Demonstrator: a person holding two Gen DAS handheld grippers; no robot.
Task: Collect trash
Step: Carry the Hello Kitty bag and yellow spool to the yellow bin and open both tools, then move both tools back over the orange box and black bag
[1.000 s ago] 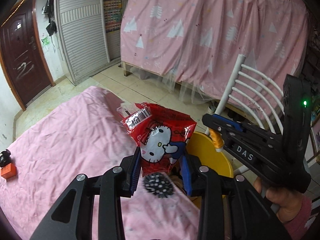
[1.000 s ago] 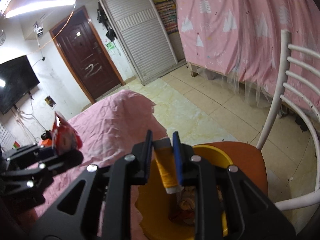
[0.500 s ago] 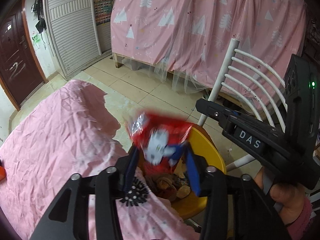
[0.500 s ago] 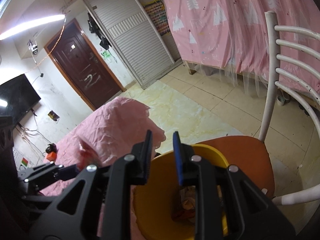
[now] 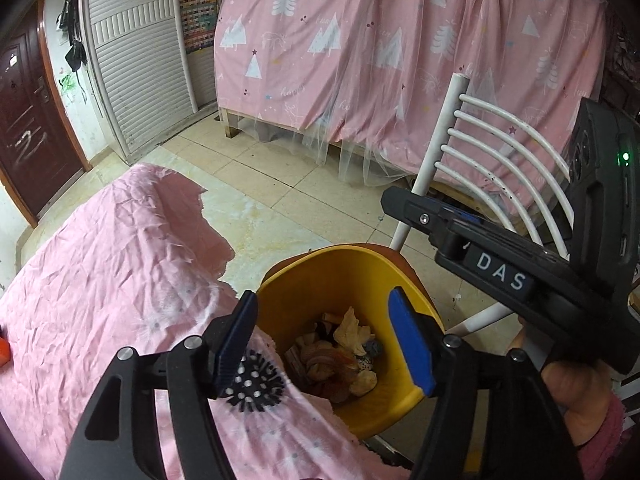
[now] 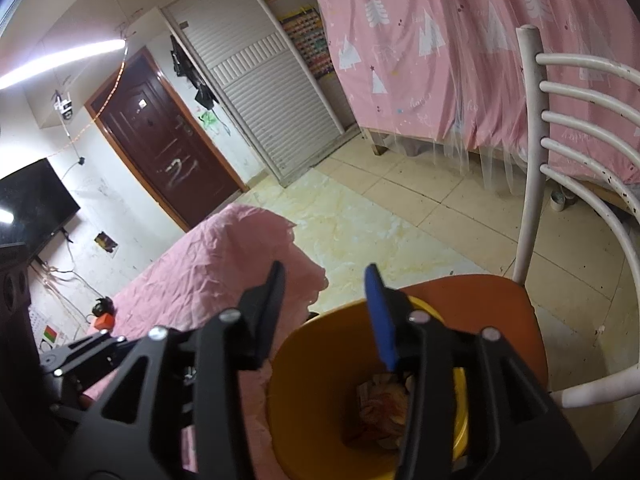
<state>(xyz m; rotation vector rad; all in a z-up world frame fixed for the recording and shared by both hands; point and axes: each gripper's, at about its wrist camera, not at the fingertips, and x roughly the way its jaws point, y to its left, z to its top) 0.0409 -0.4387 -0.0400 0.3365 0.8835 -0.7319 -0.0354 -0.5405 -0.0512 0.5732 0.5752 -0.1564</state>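
Both your claws hang over the round yellow plastic bin [image 5: 320, 276] on the orange chair seat [image 6: 492, 300]. Left claw [image 5: 320, 336] and right claw [image 6: 326, 312] have just been opening and hold nothing, spread to release. The crumpled wrappers [image 5: 340, 354] lie inside the bin.

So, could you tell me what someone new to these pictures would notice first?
Probably the yellow bin in the lower middle, standing on an orange-seated chair with scraps of trash at its bottom. Both grippers hang over it with nothing between their jaws, which have just been opening: the left gripper above the trash, the right gripper near the rim. A crumpled pink cloth fills the left side.
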